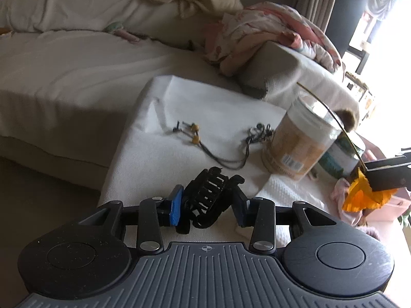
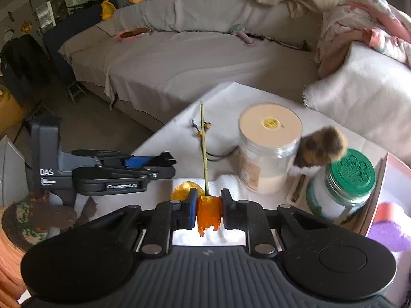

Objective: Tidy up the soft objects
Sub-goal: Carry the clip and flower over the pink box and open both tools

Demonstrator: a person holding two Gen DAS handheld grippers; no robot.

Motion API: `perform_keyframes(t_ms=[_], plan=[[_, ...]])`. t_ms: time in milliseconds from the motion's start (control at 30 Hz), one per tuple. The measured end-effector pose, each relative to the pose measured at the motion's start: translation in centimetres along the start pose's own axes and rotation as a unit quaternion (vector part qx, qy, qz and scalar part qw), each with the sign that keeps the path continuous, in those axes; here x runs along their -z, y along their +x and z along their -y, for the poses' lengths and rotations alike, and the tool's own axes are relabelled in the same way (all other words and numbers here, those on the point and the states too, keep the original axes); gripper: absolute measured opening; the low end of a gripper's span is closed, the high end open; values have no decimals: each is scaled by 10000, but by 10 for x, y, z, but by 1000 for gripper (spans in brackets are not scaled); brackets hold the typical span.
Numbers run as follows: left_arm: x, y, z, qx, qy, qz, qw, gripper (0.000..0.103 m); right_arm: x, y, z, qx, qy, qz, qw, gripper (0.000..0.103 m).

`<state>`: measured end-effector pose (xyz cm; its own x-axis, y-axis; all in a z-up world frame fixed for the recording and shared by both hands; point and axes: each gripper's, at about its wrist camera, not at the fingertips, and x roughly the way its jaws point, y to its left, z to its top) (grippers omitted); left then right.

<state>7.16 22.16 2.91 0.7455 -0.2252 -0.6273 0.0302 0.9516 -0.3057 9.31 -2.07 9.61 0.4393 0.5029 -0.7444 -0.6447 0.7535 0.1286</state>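
Observation:
My left gripper is shut on a black hair claw clip and holds it over the white-clothed table. My right gripper is shut on an orange fabric flower whose thin green stem points away over the table. In the left wrist view the right gripper shows at the right edge with the flower. In the right wrist view the left gripper sits to the left. A brown furry pom-pom sits between two jars.
A cream-lidded jar and a green-lidded jar stand on the table. Black cords with yellow beads lie on the cloth. A pink box with soft items is at the right. A covered sofa lies behind.

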Motion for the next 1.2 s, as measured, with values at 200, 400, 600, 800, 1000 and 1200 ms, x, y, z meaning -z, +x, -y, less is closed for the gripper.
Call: perform_keyframes(t_ms=[200,400,600,800,1000,1200], plan=[[-59,-13,4,234,16,271,9994,44,-33,-41,2,-122,-95,775,9969,18],[-156,-3,45,47,657,856,9942,44,-61,-92,42,650,203,1678,9835,18],[-193,18,136,575,1085,977,9876,44,-28,-154,100,1480,565,2221,9621,19],[-172,56,248,1622,1431,397,9755,44,37,-178,161,2138,1125,2080,9478,19],[-125,98,318,2230,1720,-559,9579,45,105,-170,190,2322,1455,1677,9470,19],[-76,115,338,2357,2342,-1071,9371,45,144,-151,209,1620,2141,1535,9510,48]])
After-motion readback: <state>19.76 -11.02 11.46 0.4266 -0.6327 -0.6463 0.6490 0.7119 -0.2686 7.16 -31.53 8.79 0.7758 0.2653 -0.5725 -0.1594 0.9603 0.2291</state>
